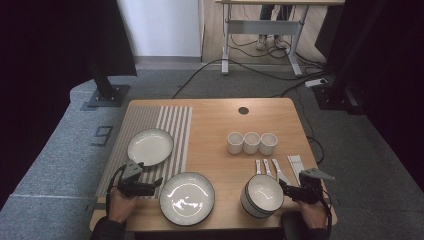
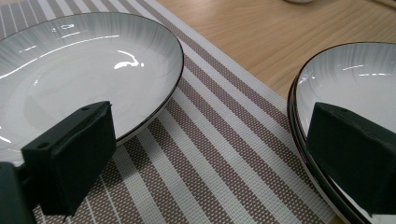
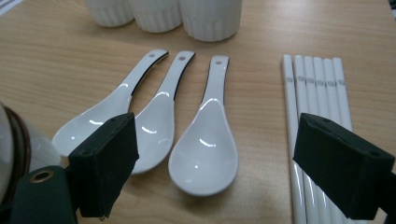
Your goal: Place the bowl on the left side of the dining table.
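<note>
Both tools sit at the near edge of the table (image 1: 220, 120), jaws apart and empty. Left tool (image 1: 156, 184) rests over the striped mat (image 2: 219, 154), between the far plate (image 2: 79, 74) and the near plate (image 2: 355, 79). Right tool (image 3: 215, 168) hovers low over three white spoons (image 3: 205, 144), with white chopsticks (image 3: 317, 84) just beside them.
</note>
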`<move>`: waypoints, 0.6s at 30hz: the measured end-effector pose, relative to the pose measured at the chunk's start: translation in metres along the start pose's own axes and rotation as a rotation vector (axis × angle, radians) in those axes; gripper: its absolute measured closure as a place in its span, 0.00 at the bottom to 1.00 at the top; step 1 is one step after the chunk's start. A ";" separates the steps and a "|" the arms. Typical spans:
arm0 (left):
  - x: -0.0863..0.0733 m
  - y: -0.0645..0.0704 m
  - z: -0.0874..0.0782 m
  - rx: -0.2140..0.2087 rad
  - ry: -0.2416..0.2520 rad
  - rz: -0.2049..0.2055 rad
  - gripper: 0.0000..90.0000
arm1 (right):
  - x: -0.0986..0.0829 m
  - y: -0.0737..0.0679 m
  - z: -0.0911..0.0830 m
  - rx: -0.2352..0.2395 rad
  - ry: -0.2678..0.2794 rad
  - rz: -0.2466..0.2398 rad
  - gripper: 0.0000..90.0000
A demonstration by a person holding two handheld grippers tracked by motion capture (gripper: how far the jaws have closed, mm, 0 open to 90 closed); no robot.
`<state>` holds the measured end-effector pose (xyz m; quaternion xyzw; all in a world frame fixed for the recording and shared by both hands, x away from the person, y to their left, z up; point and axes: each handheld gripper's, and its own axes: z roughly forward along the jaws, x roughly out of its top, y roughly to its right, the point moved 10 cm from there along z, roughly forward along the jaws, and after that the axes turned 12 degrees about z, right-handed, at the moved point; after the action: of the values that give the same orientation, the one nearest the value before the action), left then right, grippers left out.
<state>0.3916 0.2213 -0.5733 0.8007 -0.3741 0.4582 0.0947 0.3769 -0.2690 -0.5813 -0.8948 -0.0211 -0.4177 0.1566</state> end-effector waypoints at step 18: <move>0.001 0.004 0.001 -0.011 0.001 0.016 0.02 | 0.015 -0.006 -0.045 0.031 -0.111 -0.004 0.14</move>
<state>0.3903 0.2174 -0.5734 0.7970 -0.3829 0.4571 0.0958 0.3525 -0.2777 -0.5416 -0.9140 -0.0380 -0.3672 0.1683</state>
